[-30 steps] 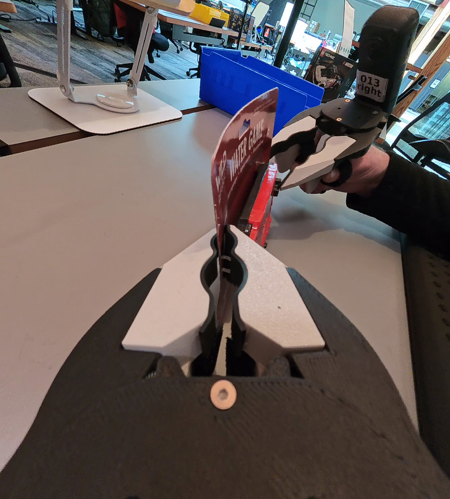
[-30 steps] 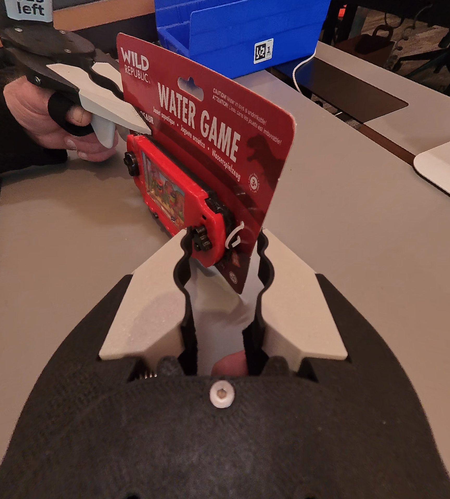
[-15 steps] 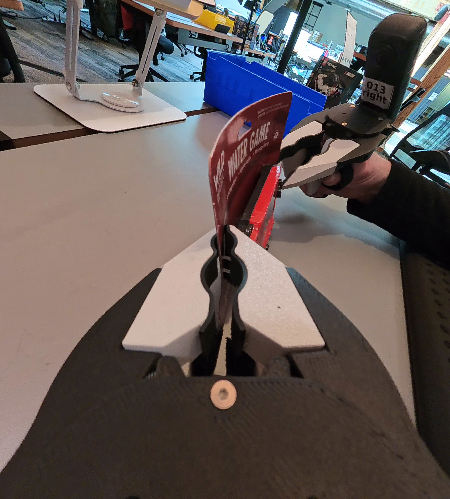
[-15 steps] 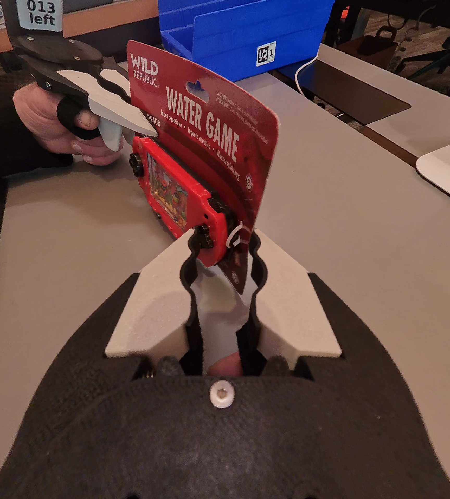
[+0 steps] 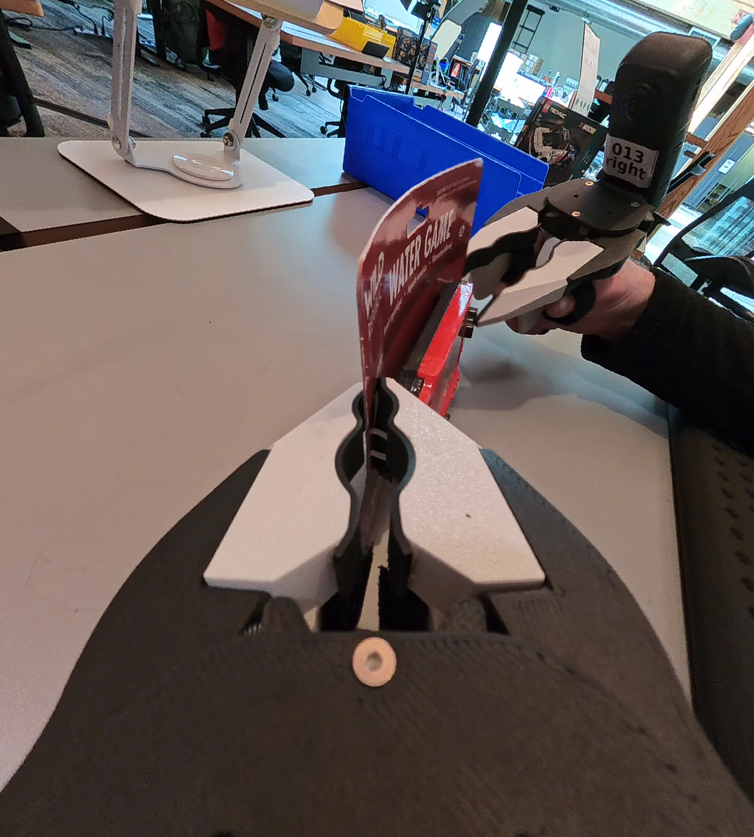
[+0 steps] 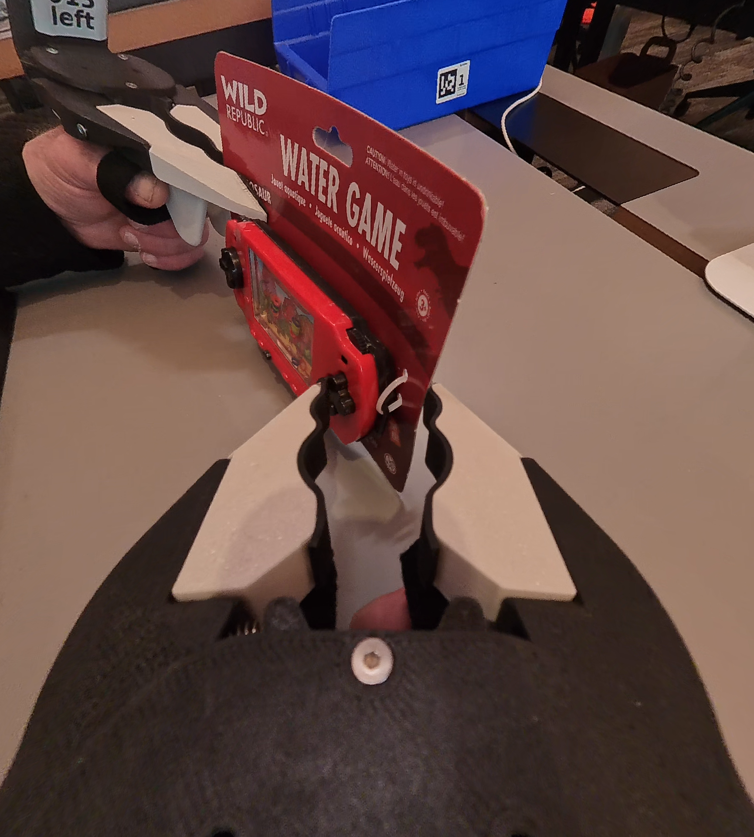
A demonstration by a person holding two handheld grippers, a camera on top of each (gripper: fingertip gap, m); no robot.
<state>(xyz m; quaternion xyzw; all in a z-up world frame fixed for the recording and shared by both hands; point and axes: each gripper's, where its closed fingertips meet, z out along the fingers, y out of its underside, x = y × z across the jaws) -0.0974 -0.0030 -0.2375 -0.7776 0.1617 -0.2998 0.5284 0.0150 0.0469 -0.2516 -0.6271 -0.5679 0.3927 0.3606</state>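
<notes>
Right gripper (image 6: 373, 398) now narrower around red toy (image 6: 307, 326), not clamped, left gripper (image 5: 377, 398) fingers pinching its backing card (image 5: 416, 258) edge, upright over grey desk (image 5: 139, 339).

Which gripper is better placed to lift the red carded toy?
Probably left. The left gripper has its jaws shut on the backing card; the right gripper has jaws open around the red handheld game, not clamping.

surface: plain grey matte counter (image 5: 149, 344) | on it, far edge: blue plastic bin (image 5: 416, 149) | beside, on adjoining counter: flat white rounded-corner stand base (image 5: 185, 181) | dark inset panel (image 6: 592, 136)
</notes>
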